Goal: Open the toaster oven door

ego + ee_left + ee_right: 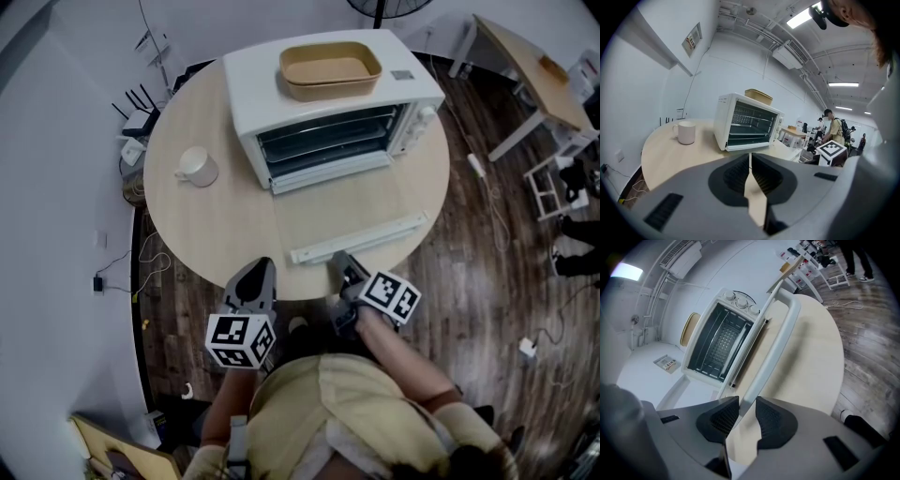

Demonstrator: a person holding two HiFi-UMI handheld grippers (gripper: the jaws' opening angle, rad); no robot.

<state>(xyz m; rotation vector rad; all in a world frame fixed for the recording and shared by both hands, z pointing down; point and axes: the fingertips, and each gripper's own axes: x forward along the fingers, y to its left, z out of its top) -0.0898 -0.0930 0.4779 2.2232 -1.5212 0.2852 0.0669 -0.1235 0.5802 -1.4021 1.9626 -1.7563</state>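
Observation:
A white toaster oven (pixel 328 122) stands at the back of the round table (pixel 206 225). Its glass door (pixel 347 202) lies folded down flat, and the racks inside show. The door's white bar handle (pixel 361 239) runs along the near edge. My right gripper (pixel 342 262) meets that handle near its middle. In the right gripper view the handle (pixel 776 343) runs down from the oven (pixel 719 341) and passes between the pads of the right gripper (pixel 746 411), which press on it. My left gripper (pixel 255 272) hovers at the table's near edge, shut and empty (pixel 750 161), pointing at the oven (pixel 747 123).
A tan tray (pixel 330 70) rests on top of the oven. A white mug (pixel 197 167) stands on the table left of it. Desks, cables and a router lie around the table on the wood floor. People stand far off in the left gripper view.

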